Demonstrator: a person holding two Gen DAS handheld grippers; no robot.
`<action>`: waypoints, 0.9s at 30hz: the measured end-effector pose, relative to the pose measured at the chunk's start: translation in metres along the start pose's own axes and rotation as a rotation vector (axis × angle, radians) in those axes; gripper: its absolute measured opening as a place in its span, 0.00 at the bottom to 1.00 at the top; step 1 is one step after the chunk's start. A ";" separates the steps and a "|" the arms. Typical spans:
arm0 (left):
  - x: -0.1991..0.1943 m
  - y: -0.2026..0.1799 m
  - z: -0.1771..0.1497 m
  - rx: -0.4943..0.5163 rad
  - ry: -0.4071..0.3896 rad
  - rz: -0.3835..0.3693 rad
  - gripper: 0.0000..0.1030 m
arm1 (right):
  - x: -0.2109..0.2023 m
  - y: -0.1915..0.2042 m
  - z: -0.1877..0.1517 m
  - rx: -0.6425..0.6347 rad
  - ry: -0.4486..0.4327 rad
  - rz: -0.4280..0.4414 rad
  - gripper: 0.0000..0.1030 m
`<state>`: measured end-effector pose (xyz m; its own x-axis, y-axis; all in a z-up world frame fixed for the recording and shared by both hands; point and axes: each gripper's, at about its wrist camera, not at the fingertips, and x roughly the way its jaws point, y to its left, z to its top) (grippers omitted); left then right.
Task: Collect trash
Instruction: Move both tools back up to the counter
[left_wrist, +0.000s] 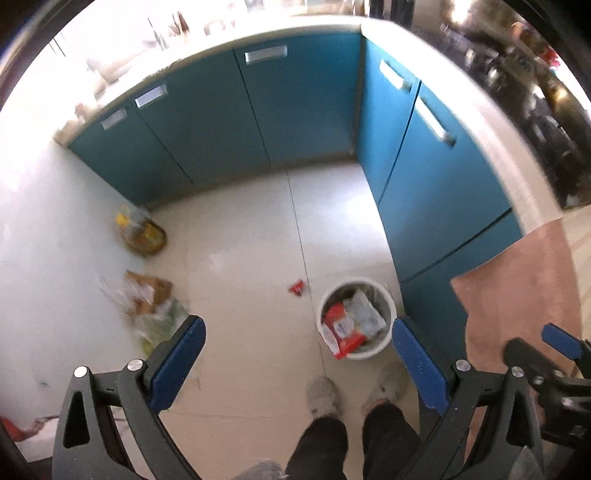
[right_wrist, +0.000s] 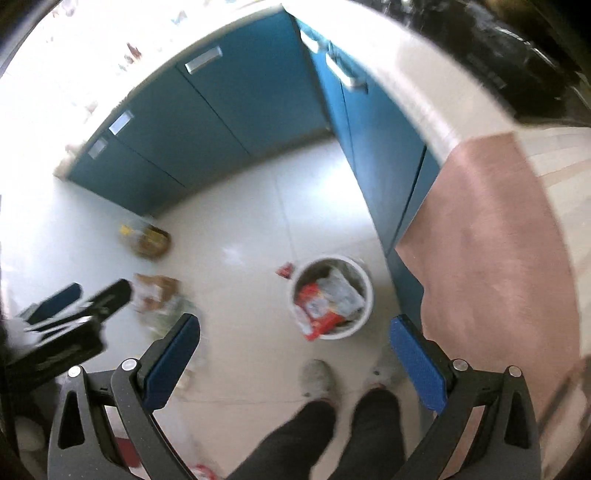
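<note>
Trash bin (left_wrist: 355, 318), white, round, stands on the tiled floor (left_wrist: 251, 236) ahead of both grippers and a little right of centre, close against the blue cabinets (left_wrist: 295, 99). Likely parked there to stay out of the walkway. Already holds a red packet and crumpled plastic; packet pokes over near rim.

Litter pile (left_wrist: 147, 299) — brown paper, clear wrap, something green — lies ahead-left of left gripper (left_wrist: 297, 363), against the pale wall. Blurred; contents unsure. Beyond it, farther ahead-left, a bottle in a bag (left_wrist: 142, 234) in the corner; trash or not, cannot tell.

Small red scrap (left_wrist: 296, 287) on floor just left of bin, well ahead of both grippers. Probably nearest loose piece to collect.

Left gripper: fingers wide apart, nothing between. Right gripper (right_wrist: 295, 360): same, spread and empty. Both held high, pointing down; judged a survey stance.

Obstacles: person's own feet (left_wrist: 323, 395) directly below, near bin. Pink cloth (right_wrist: 491, 236) hangs off counter at right, beside right gripper.
</note>
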<state>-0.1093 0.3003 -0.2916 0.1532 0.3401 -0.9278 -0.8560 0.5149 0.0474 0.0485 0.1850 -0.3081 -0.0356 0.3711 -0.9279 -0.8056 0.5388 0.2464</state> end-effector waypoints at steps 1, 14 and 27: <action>-0.015 -0.004 0.003 0.001 -0.029 -0.002 1.00 | -0.021 -0.005 0.001 0.018 -0.028 0.010 1.00; -0.108 -0.182 0.066 0.183 -0.198 -0.109 1.00 | -0.183 -0.225 0.009 0.428 -0.299 -0.112 1.00; -0.025 -0.479 0.001 0.564 0.283 -0.301 0.99 | -0.218 -0.462 0.012 0.595 -0.261 -0.398 1.00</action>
<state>0.2972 0.0459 -0.2903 0.1428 -0.0600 -0.9879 -0.3978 0.9105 -0.1128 0.4351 -0.1355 -0.2167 0.3918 0.1903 -0.9001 -0.2709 0.9589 0.0848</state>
